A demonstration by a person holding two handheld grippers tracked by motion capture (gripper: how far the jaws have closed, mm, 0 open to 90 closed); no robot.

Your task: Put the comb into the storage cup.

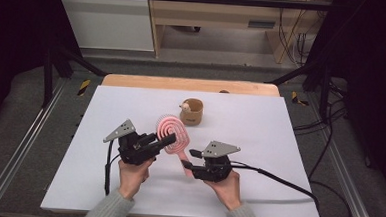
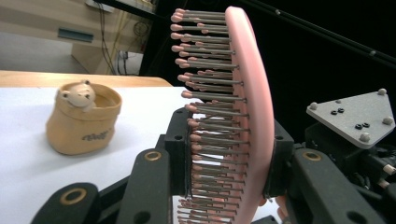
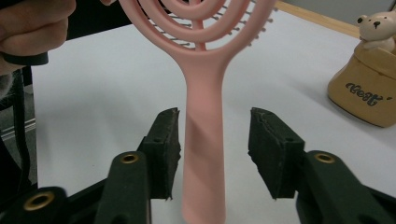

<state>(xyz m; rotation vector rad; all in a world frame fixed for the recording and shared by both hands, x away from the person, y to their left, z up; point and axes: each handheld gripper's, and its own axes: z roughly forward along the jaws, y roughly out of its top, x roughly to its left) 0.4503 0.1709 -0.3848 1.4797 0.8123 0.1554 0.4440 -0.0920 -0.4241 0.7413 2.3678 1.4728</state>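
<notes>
Hairbrush (image 1: 172, 132) tilted, head toward far-left (bristles perhaps left), head clamped by left gripper (image 1: 165, 141), right gripper (image 1: 189, 158) loosened around handle.

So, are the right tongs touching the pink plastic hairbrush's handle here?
Apart. In the right gripper view, the right tongs stand open, with white table visible between each pad and the pink plastic hairbrush's handle.

A pink hairbrush (image 1: 172, 131) with spiral-vented head and metal bristles stands tilted above the white tabletop (image 1: 259, 142), mid-table, handle toward the near edge.
</notes>
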